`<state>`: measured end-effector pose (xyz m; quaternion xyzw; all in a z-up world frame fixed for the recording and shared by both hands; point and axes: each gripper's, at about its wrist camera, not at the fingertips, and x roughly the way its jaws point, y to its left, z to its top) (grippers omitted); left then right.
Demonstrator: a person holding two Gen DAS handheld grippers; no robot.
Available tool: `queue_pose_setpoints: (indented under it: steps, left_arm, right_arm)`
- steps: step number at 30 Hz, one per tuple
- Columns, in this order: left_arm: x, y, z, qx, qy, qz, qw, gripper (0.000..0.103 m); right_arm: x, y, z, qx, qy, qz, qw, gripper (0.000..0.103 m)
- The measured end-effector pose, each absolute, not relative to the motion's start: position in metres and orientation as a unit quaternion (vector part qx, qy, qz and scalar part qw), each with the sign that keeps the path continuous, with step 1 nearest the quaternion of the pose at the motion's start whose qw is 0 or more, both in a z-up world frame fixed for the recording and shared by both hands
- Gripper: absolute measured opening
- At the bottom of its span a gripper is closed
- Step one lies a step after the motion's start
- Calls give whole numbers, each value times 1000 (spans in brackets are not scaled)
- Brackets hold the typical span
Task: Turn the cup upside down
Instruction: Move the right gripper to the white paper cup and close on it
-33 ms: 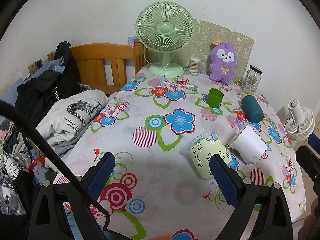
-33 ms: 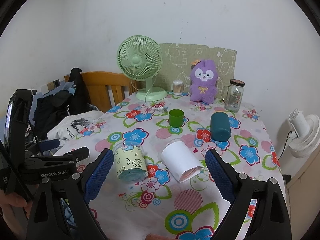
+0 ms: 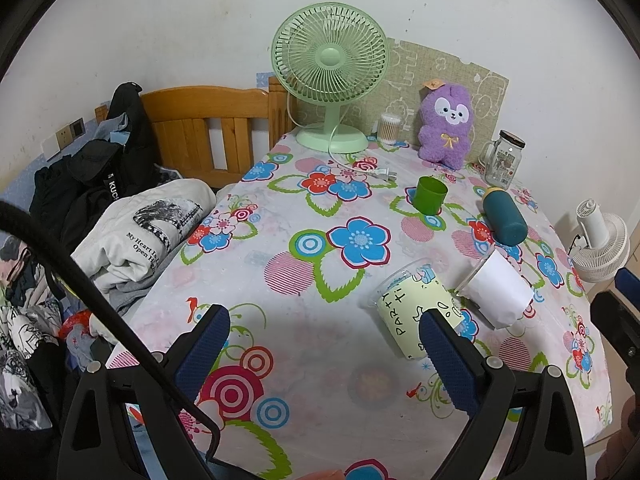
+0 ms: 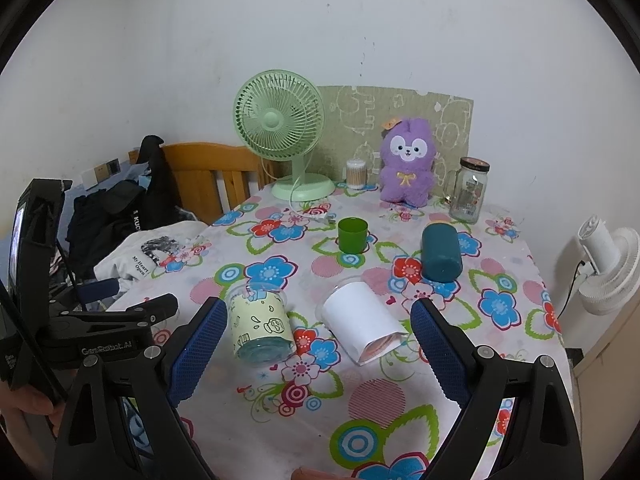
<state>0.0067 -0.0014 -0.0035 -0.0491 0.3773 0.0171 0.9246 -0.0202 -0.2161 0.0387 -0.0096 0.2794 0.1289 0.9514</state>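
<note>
The green plastic cup [image 4: 352, 235] sits upright, mouth up, mid-tabletop on the flowery cloth [image 4: 280, 392] (glossy, smooth-walled). Nearer the claws, two clear cups with paper sleeves lie on their sides: yellow-green one [image 4: 262, 328], white one [image 4: 362, 326]. Left claw [image 3: 322, 350] and right claw [image 4: 318, 344] both gape wide, holding nothing.
</note>
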Motion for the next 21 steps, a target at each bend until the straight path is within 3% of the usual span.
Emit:
queue_pose_setpoints:
  steps: [8, 21]
  left_arm:
    - [13, -11, -8, -49, 389, 15, 920, 97]
    - [37, -27, -25, -44, 421, 9, 906, 97]
  right_arm:
    - [0, -225, 23, 5, 317, 137, 939, 94]
    - [55, -235, -6, -79, 359, 149, 918, 94]
